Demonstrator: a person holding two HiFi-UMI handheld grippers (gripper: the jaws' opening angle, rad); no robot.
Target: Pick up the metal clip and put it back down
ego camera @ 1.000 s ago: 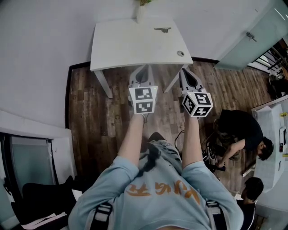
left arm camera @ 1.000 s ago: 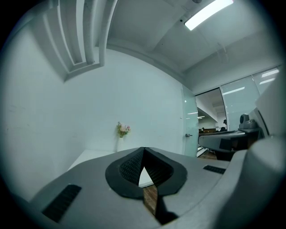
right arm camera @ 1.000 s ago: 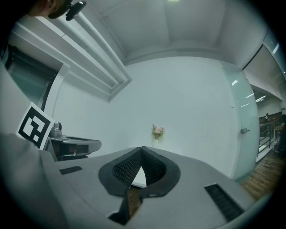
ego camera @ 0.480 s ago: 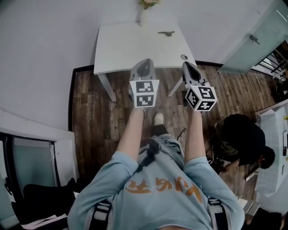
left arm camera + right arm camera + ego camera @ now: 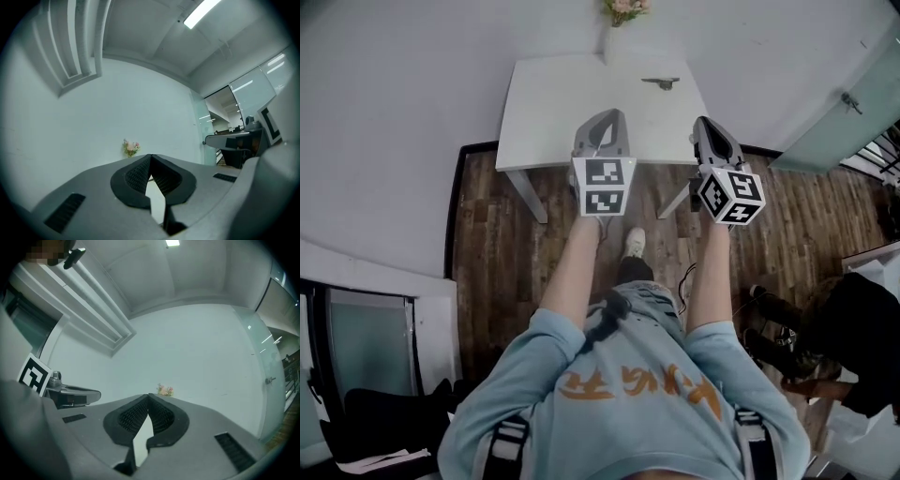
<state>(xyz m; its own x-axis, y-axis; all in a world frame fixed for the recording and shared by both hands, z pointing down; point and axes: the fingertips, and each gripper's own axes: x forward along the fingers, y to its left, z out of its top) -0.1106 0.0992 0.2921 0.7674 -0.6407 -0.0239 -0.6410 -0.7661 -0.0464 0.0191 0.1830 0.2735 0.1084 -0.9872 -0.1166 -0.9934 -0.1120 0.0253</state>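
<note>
L gripper (image 5: 601, 131) & R gripper (image 5: 709, 136) are held level, side by side, at the near edge of the white table (image 5: 553, 103). Both have jaws pressed together, tips touching. Metal clip (image 5: 661, 82) lies on the table's far side near the flowers (image 5: 625, 7), well apart from both grippers, closer to R.

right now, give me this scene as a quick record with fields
clip: metal clip lies on the white table, far right part, untouched
left tool: left tool has jaws together, nothing between them
right tool: right tool has jaws together, nothing between them
backdrop: flowers at the table's far edge by the wall
</note>
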